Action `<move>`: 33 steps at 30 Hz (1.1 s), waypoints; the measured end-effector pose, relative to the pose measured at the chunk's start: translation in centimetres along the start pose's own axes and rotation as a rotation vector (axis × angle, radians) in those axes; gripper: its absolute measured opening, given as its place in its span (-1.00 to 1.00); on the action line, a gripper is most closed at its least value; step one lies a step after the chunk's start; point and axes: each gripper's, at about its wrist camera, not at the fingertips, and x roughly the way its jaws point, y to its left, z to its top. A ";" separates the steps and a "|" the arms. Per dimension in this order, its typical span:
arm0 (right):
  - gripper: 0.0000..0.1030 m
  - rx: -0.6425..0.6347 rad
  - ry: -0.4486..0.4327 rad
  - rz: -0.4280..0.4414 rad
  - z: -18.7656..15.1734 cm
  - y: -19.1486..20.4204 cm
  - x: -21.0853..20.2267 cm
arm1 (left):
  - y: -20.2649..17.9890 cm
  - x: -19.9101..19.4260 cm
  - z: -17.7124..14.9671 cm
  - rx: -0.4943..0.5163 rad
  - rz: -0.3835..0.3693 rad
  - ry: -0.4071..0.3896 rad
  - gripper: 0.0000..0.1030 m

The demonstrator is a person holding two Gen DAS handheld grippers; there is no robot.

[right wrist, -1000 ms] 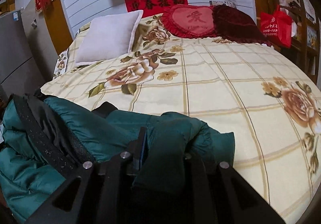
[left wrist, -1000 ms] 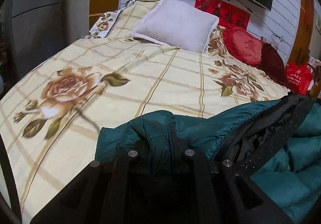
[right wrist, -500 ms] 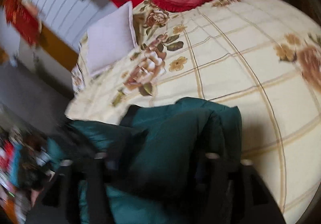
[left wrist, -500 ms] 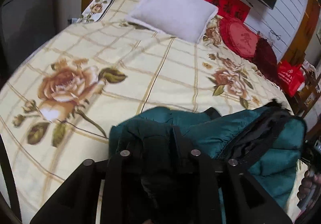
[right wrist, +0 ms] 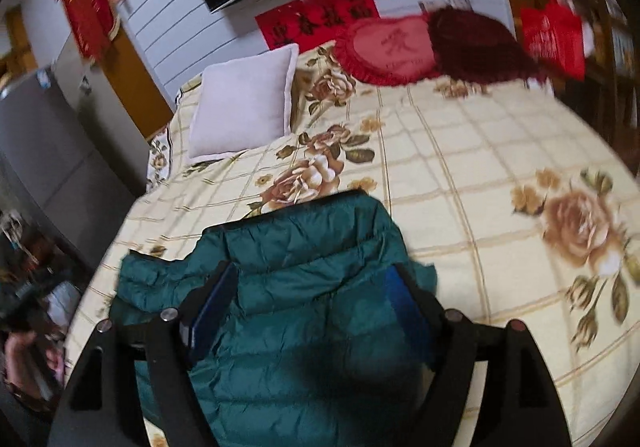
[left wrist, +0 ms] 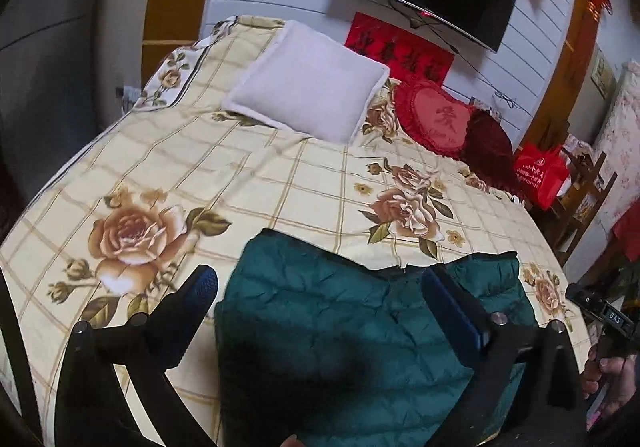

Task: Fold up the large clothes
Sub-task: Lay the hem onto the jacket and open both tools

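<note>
Both grippers, left (left wrist: 320, 283) and right (right wrist: 310, 279), had matte black frames, silver screws and blue-padded fingers (left wrist: 202, 279).

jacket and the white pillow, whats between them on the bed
Only bare floral bedsheet lies between the green jacket and the white pillow, shown in both wrist views.

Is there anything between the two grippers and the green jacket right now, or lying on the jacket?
Nothing visible. The left gripper and right gripper both hang open directly over the green jacket, which lies alone on the floral bedspread. The white pillow and red heart cushion sit far off by the wall.
</note>
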 end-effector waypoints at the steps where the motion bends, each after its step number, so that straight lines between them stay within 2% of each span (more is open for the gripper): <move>1: 0.55 -0.037 0.003 -0.009 0.1 0.9 0.6 | -0.6 0.7 -0.1 0.020 0.008 0.009 0.68; 5: 0.55 -0.169 0.070 -0.011 0.0 4.5 4.3 | -2.3 4.9 -1.3 0.115 0.074 0.075 0.68; 8: 0.55 -0.243 0.117 -0.027 -0.7 6.0 7.7 | -2.6 7.7 -3.3 0.202 0.166 0.102 0.68; 11: 0.55 -0.288 0.186 -0.095 -1.8 5.0 11.0 | -1.5 10.2 -5.1 0.178 0.160 0.143 0.68; 12: 0.55 -0.288 0.215 -0.135 -2.2 3.9 12.1 | -1.2 10.8 -5.4 0.166 0.157 0.148 0.68; 14: 0.56 -0.247 0.237 -0.159 -2.7 2.0 13.1 | -1.0 11.7 -5.7 0.148 0.154 0.145 0.68; 16: 0.59 -0.203 0.229 -0.138 -2.9 0.1 13.6 | -1.3 12.7 -5.7 0.140 0.152 0.148 0.68; 25: 0.72 -0.182 0.249 -0.156 -3.2 -1.2 16.3 | -1.2 16.2 -6.3 0.135 0.163 0.162 0.68; 33: 0.75 -0.171 0.224 -0.137 -3.4 -1.4 16.2 | -1.6 16.0 -6.4 0.154 0.185 0.160 0.68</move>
